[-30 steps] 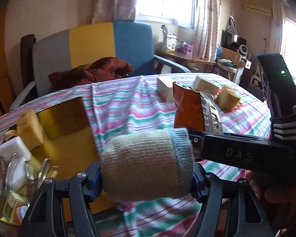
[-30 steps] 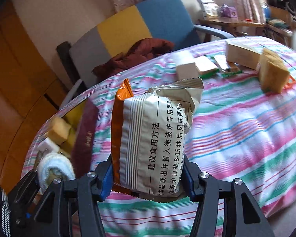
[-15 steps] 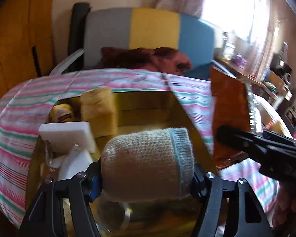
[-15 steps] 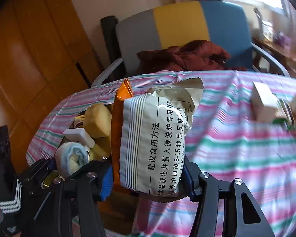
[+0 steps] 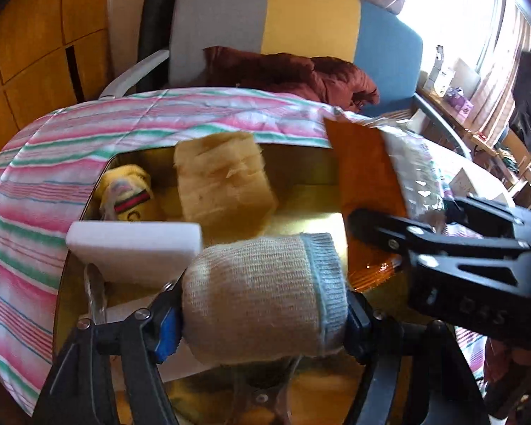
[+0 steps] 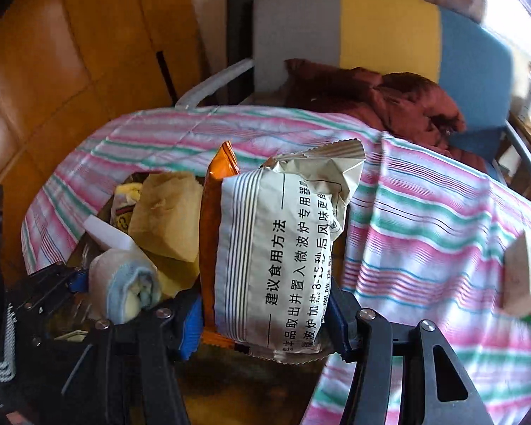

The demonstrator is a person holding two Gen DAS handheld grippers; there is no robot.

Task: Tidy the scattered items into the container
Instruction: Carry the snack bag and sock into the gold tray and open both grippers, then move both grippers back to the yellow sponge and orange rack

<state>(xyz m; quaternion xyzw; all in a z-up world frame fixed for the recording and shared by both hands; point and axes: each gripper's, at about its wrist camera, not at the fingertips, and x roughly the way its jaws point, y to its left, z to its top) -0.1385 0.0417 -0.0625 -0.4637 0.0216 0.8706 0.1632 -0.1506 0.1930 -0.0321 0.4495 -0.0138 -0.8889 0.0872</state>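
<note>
currently, in the left wrist view, the left gripper (image 5: 262,313) carries a rolled sock (image 5: 263,295) crosswise between its pads, long axis running from pad to pad; the jaws are opening, yet both pads touch the roll's ends. directly beyond and below it lies the container (image 5: 308,156), a gold-lined box set on the striped counter (image 5: 99,124), already holding a tan sponge block (image 5: 223,180), a white foam block (image 5: 134,244) and a yellow packet (image 5: 131,196). the right gripper (image 5: 400,217) enters from the right edge, pinching a snack bag (image 5: 368,173) over the box's right portion. in the right wrist view, the right gripper (image 6: 263,322) clamps the snack bag (image 6: 279,255) near its bottom seam, bag upright, long axis vertical; the box interior (image 6: 237,379) lies straight beneath it. the left gripper (image 6: 99,294) and sock (image 6: 124,283) sit just to its left, over the same opening. judged from this, both loads hang above the container, so the release depends only on a short descent; the left hand appears first to drop.
</note>
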